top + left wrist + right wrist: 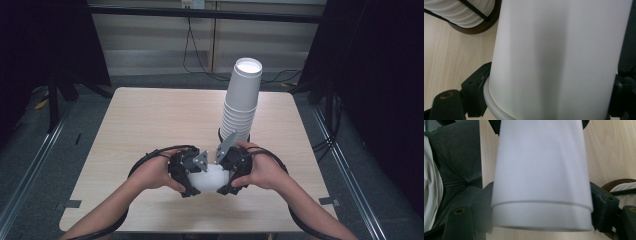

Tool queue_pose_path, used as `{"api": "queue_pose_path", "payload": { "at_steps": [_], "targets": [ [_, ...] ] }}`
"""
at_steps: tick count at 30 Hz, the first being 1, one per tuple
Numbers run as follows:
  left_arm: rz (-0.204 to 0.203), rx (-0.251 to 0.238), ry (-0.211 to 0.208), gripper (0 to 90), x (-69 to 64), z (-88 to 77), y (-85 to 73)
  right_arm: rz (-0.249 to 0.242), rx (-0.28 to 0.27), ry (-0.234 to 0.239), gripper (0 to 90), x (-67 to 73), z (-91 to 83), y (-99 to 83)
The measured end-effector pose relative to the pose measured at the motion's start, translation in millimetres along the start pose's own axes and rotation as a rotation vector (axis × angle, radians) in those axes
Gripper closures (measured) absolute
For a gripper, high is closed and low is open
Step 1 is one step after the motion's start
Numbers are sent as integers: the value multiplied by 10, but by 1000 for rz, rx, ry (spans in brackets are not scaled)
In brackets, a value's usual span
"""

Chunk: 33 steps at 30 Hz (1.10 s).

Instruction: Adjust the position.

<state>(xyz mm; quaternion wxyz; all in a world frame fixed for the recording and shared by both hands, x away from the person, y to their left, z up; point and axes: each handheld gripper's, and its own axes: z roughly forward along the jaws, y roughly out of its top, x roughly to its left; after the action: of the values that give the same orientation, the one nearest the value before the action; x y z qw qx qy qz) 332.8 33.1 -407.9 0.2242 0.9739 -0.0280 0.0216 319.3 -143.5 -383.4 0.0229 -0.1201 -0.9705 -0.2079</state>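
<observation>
A white paper cup (210,178) lies on its side above the table's near middle, held between both grippers. My left gripper (192,176) is shut on its rimmed end: in the left gripper view the rolled rim (489,105) sits against the black fingers (475,96), with the cup (559,57) between them. My right gripper (228,176) is shut on the other end; in the right gripper view the cup (541,170) runs away from the camera, pressed between the fingers (604,208). A faint step line crosses it low down.
A tall stack of white cups (242,100) stands upright in a dark round holder (475,28) just behind the hands, right of centre. The light wooden table (150,120) spreads to the left and back. Dark and white clothing (454,157) lies beyond the near edge.
</observation>
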Motion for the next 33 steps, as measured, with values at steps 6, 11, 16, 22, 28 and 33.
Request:
{"api": "queue_pose_path", "payload": {
  "at_steps": [6,11,16,22,28,33],
  "targets": [
    [7,10,3,143,-3,0,3,8,6,18,242,-9,57,-8],
    [17,-28,13,129,13,-9,-30,-14,-14,-4,254,-8,84,-35],
    [18,-108,6,97,51,-53,-105,-29,-72,-20,253,-17,75,-87],
    [5,-200,5,51,72,-75,-172,-52,-130,-34,252,-11,39,-132],
    [-13,-258,6,19,96,-117,-244,-47,-213,-22,252,-28,27,-217],
    [-9,-274,-7,3,121,-139,-281,-43,-234,-20,254,-42,18,-266]
  ]
}}
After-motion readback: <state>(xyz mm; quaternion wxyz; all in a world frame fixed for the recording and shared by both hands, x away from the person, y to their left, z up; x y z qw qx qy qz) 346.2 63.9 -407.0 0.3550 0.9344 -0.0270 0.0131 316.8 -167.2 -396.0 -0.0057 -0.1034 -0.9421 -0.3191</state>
